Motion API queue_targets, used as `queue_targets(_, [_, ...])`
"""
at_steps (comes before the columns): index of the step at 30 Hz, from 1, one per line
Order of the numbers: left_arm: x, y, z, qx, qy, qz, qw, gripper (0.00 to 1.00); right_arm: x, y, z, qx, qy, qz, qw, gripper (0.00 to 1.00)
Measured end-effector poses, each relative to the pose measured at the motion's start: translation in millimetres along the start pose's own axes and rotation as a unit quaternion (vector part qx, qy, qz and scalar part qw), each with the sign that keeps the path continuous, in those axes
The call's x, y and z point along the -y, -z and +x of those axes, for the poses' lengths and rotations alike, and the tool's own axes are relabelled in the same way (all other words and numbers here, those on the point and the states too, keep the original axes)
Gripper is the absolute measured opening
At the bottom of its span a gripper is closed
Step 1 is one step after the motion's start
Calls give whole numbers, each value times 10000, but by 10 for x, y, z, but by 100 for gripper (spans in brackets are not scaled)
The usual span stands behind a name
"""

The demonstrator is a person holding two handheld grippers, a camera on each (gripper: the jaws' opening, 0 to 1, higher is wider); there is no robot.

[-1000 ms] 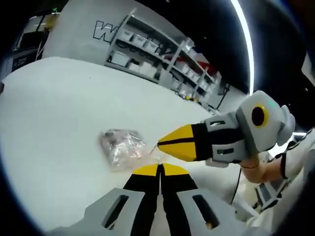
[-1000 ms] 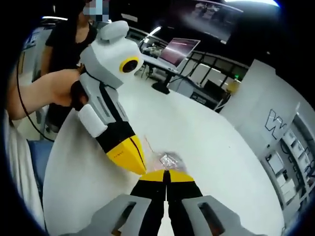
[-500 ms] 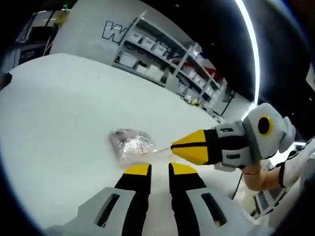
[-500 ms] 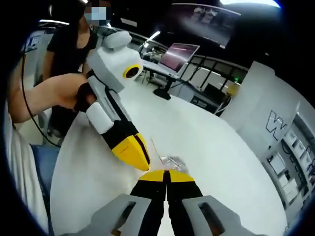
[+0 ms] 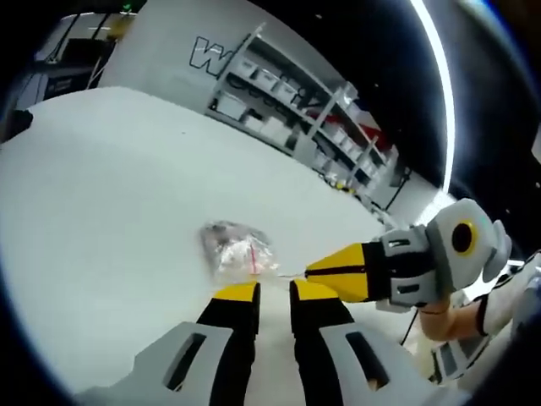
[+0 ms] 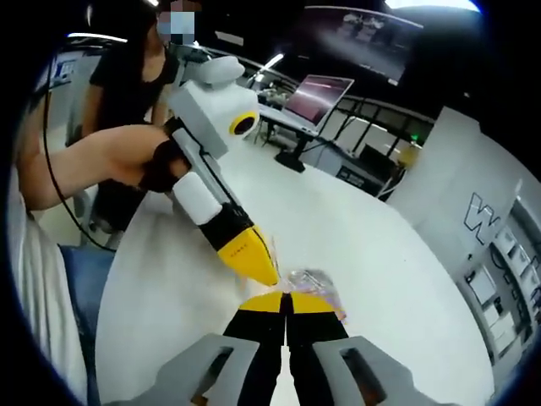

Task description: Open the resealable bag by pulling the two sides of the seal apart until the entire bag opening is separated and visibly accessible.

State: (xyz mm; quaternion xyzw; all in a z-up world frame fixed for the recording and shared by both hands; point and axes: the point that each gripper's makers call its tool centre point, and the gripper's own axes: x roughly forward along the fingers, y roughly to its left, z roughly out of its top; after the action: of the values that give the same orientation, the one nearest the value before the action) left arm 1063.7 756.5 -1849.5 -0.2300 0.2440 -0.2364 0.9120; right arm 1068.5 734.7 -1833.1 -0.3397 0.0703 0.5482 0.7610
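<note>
Right gripper point(image 6: 287, 296) is clamped on the near lip of the small clear resealable bag point(image 5: 239, 251), anchoring that side. Left gripper point(image 5: 274, 288) sits parted just short of the bag on the white table point(image 5: 101, 194), likely lining up for the opposite lip.

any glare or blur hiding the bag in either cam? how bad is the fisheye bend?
Left gripper view: bag slightly soft but readable on the white table, no glare on it; the light strip bows hard, blown out. Right gripper view: bag small, half behind the right gripper; the left gripper is sharp; table edge curves strongly.
</note>
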Motion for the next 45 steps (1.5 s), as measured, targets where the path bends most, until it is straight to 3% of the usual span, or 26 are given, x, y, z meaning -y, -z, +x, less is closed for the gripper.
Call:
queue_targets(6, [-30,29,-8,-82,-104,137,9998,3,5,-12,-7,13,-43,-7,10000,0])
queue_targets(14, [-38,45,-21,-136,-109,78,9998,2,23,-14,-7,20,-16,-14,10000,0])
queue_targets(18, [-99,68,-34,-219,-318,330,9987,2,-84,0,-34,0,-8,43,10000,0])
queue_targets(21, [-69,73,-41,-245,-197,328,9990,2,-79,-17,-35,36,-44,62,10000,0])
queue_targets(23, [1,13,-47,-21,-47,335,9994,3,-67,-22,-34,42,-11,38,10000,0])
queue_targets(26, [21,-34,-70,93,70,76,9999,14,-77,-32,-32,55,-31,56,10000,0])
queue_targets(41, [-3,-24,-41,76,10,23,10000,11,-111,-53,-48,85,-62,50,9999,0])
queue_targets(45, [8,-17,-34,53,7,64,10000,4,-124,-50,-45,84,-82,52,9999,0])
